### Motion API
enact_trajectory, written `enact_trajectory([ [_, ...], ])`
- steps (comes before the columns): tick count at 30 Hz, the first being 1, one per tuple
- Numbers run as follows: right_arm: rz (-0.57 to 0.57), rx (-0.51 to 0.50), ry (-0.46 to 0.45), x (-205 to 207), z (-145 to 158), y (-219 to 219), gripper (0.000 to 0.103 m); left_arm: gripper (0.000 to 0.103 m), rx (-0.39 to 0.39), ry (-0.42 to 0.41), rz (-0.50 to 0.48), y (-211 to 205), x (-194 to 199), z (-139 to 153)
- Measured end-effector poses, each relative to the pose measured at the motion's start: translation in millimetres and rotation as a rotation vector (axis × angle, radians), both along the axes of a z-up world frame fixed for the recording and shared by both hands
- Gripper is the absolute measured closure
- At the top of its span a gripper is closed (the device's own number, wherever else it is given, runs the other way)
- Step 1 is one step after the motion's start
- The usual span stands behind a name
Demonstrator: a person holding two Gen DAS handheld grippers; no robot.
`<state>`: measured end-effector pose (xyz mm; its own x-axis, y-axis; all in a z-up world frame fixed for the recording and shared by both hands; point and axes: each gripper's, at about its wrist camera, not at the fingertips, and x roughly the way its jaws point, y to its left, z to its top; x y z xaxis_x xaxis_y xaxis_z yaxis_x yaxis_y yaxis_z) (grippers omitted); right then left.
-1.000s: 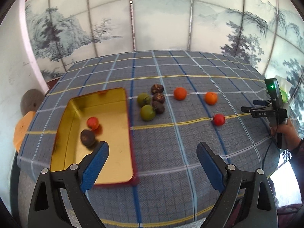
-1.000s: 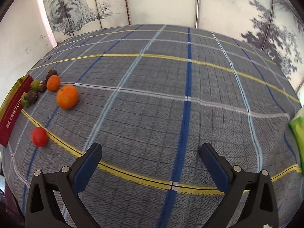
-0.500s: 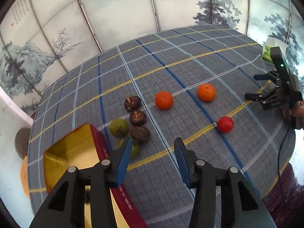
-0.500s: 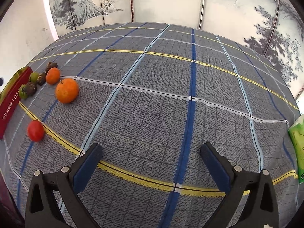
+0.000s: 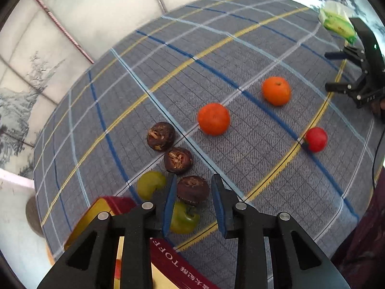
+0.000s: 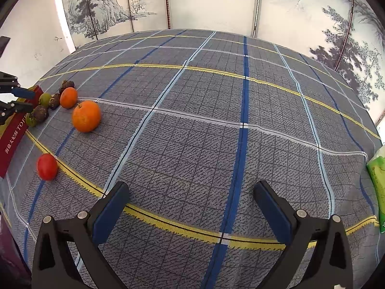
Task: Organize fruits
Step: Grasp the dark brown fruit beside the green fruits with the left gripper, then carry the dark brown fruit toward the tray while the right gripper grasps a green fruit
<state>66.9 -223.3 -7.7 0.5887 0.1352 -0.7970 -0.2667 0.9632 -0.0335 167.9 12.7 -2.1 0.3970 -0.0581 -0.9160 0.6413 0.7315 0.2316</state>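
Plaid tablecloth [image 5: 240, 55]: dark fruit [image 5: 192, 190], seemingly light and firm, is being straddled sidewise by parted left gripper [image 5: 192, 193]; right gripper [image 6: 190, 214] is being held wide apart.

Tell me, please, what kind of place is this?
Probably a staged room at home: a table under a plaid tablecloth, a folding screen painted with ink landscapes, and loose fruit beside a gold tin tray.

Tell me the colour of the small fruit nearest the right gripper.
Red fruit, clearest in the right wrist view.
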Motion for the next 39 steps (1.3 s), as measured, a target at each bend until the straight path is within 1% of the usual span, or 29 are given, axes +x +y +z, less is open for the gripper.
enact_trajectory([
  [4, 0.007, 0.001, 0.0, 1, 0, 0, 0.0, 0.071, 0.067, 0.039, -0.042, -6, 2, -17],
  [5, 0.008, 0.0, 0.0, 2, 0, 0, 0.0, 0.071, 0.09, 0.025, -0.05, -7, 2, -20],
  [7, 0.01, 0.0, 0.0, 2, 0, 1, 0.0, 0.068, 0.115, 0.023, -0.053, -7, 2, -25],
  [9, 0.009, 0.0, 0.0, 1, 0, 1, 0.0, 0.068, 0.116, 0.032, -0.032, -2, 6, -29],
  [10, 0.009, -0.001, 0.0, 1, 0, 1, 0.0, 0.071, 0.115, 0.033, -0.008, 1, 8, -33],
  [12, 0.009, -0.001, 0.0, 1, 0, 1, 0.0, 0.073, 0.127, 0.01, 0.011, 1, 6, -37],
  [13, 0.009, -0.001, 0.0, 1, 0, 1, 0.0, 0.074, 0.138, -0.025, 0.015, -1, 2, -38],
  [15, 0.009, -0.001, 0.0, 1, 0, 1, 0.0, 0.074, 0.132, -0.043, 0.046, -2, -2, -38],
  [19, 0.009, -0.002, 0.0, 1, 0, 1, 0.0, 0.074, 0.009, -0.096, 0.162, 1, -12, -17],
  [20, 0.009, -0.003, 0.0, 1, 0, 1, 0.0, 0.074, -0.048, -0.111, 0.216, 4, -18, -6],
  [21, 0.008, -0.005, 0.0, 1, 0, 1, 0.0, 0.074, -0.075, -0.12, 0.244, 4, -21, 0],
  [22, 0.007, -0.01, 0.0, 2, 0, 2, 0.0, 0.074, -0.123, -0.145, 0.293, 6, -30, 12],
  [25, 0.005, -0.019, 0.0, 3, -1, 3, 0.0, 0.074, -0.197, -0.178, 0.355, 5, -53, 30],
  [28, 0.002, -0.021, 0.0, 5, -1, 3, 0.0, 0.074, -0.272, -0.189, 0.406, 5, -82, 43],
  [30, 0.002, -0.021, 0.0, 5, -1, 3, 0.0, 0.074, -0.304, -0.189, 0.425, 7, -95, 48],
  [34, 0.002, -0.022, 0.0, 6, -1, 3, 0.0, 0.074, -0.352, -0.215, 0.478, 17, -126, 55],
  [37, 0.002, -0.022, 0.0, 6, -1, 3, 0.0, 0.074, -0.363, -0.217, 0.517, 26, -147, 57],
  [39, 0.002, -0.022, 0.0, 6, -1, 3, 0.0, 0.074, -0.363, -0.223, 0.541, 33, -154, 56],
])
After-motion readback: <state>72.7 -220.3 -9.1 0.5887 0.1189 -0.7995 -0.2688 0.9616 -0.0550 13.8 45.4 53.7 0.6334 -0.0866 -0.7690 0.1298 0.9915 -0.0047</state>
